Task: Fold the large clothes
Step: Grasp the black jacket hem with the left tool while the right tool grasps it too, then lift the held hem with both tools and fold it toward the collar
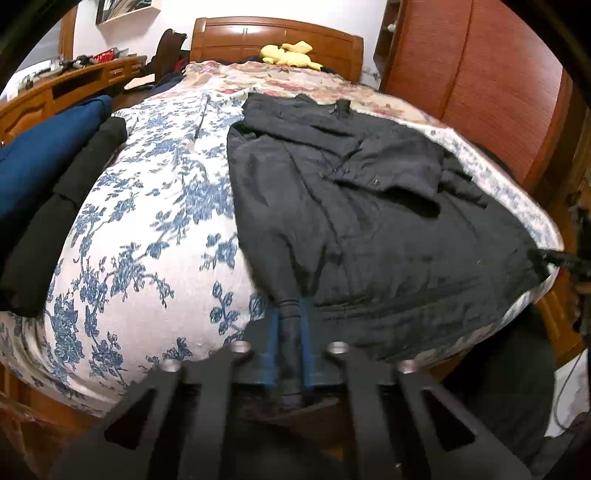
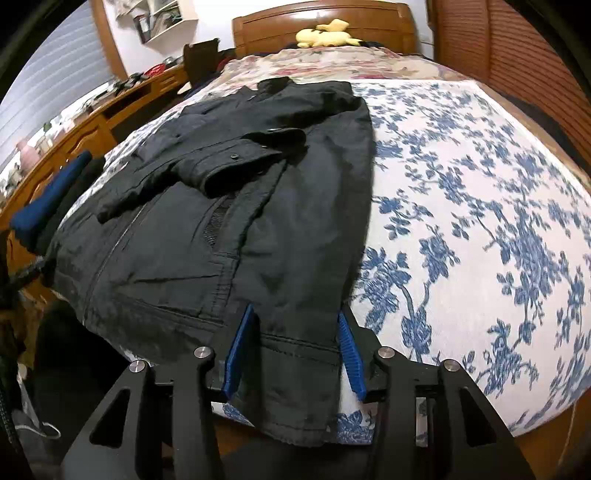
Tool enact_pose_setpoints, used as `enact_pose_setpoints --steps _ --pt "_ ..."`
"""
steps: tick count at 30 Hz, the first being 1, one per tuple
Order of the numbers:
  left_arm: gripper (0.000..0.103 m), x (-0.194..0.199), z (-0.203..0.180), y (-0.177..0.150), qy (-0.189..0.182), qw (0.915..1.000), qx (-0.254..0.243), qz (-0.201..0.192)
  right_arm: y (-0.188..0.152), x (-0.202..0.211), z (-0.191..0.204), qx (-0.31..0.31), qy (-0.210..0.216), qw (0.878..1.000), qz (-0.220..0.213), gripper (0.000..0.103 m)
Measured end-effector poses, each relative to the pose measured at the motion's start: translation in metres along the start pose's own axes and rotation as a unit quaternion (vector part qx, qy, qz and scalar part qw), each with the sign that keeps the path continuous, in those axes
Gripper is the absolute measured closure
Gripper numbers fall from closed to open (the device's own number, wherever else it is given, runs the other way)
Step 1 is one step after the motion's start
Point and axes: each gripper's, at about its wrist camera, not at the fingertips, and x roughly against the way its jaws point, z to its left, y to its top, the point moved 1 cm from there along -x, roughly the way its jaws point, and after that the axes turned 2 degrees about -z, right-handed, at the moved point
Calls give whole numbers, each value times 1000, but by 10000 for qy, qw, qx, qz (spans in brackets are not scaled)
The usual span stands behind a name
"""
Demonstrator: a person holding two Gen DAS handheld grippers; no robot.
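Left gripper (image 1: 290, 314): low at the near edge of the bed, pointing toward the headboard (image 1: 275, 37); its blue pads (image 1: 272, 343) are pressed onto a bunched strip of the jacket's hem, so the jaws are clenched on the jacket.
Right gripper (image 2: 293, 325): also at the near edge, level and aimed up the bed; the blue pads (image 2: 238, 354) stand well apart with the hem lying between them, not pinched, so the jaws are released.
Jacket (image 2: 221, 206): black, spread flat along the bedspread from near edge toward the headboard, one sleeve folded across its chest.
Bedspread (image 1: 147, 221): white with blue flowers.
Folded clothes (image 1: 48, 158): blue and black stack at the bed's left edge.
Yellow plush toy (image 2: 327, 33): by the headboard.
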Motion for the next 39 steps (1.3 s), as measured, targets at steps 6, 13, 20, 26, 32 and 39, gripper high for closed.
enact_pose_setpoints --steps 6,13,20,26,32,39 --pt "97 40 -29 56 -100 9973 -445 -578 45 47 24 456 144 9956 -805 96" --pt "98 100 -68 123 -157 9879 -821 -1308 76 101 23 360 139 9893 -1405 97" --pt "98 162 -87 141 -411 9786 -967 -1768 62 191 6 287 53 9803 -1953 97" --pt "98 203 -112 131 -600 9686 -1165 -2114 39 263 15 511 -96 9737 -2217 97" --pt "98 201 -117 123 -575 9666 -1312 -2126 15 259 15 575 -62 9751 -2143 97" --pt "98 121 -88 132 -293 9825 -966 -1565 43 179 -13 304 121 9805 -1936 97"
